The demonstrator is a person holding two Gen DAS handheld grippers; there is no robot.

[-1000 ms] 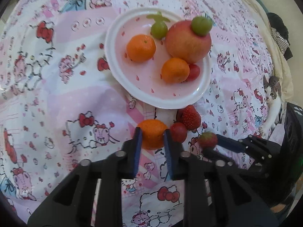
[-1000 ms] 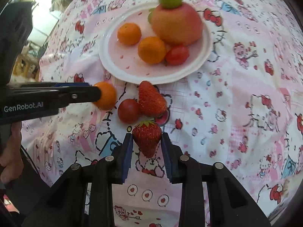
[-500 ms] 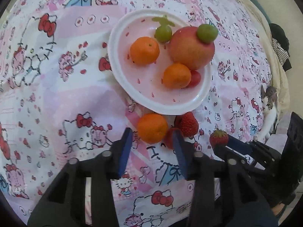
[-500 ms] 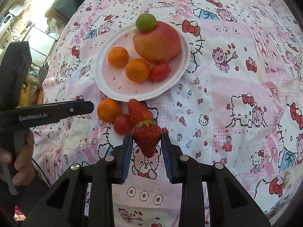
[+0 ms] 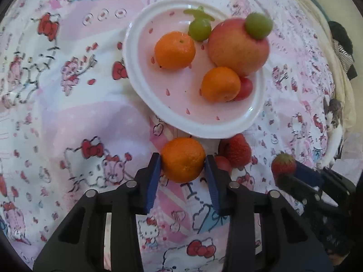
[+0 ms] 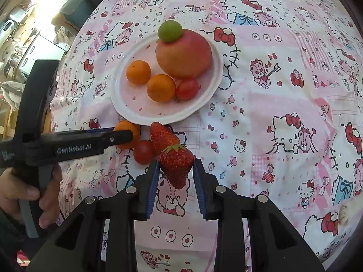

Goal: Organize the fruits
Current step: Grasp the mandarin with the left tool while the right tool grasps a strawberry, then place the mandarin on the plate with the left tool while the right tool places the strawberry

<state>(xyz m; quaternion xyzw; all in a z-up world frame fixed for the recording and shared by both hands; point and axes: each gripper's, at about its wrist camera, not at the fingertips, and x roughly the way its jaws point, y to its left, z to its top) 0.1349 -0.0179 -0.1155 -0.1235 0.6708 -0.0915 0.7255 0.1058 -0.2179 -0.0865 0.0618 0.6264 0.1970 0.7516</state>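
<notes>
- While the cartoon-print cloth (image 5: 68,104) is scanned from its left, nothing but bare fabric is seen until the white plate (image 5: 133,72) is reached.
- Plate is already loaded: two mandarins, a big apple (image 5: 236,45) with a green grape (image 5: 258,26) perched on top, a second green fruit behind, a cherry tomato tucked by the apple. Plate is judged to be the collection point.
- Left gripper (image 5: 182,165): jaws have just been closing around the loose mandarin (image 5: 183,158) on the cloth, just beside the plate's near rim. Both pads appear to be touching its sides; a pickup grip is presumed.
- Next right, still on the cloth: a cherry tomato (image 6: 144,151) and a strawberry (image 6: 162,137), touching each other, not yet collected.
- Right gripper (image 6: 174,170): jaws clamped on a second strawberry (image 6: 175,163), leafy end toward the plate, held clear of the cloth, presumably staged for the plate.
- A cat (image 5: 333,117) is visible at the far right edge.
</notes>
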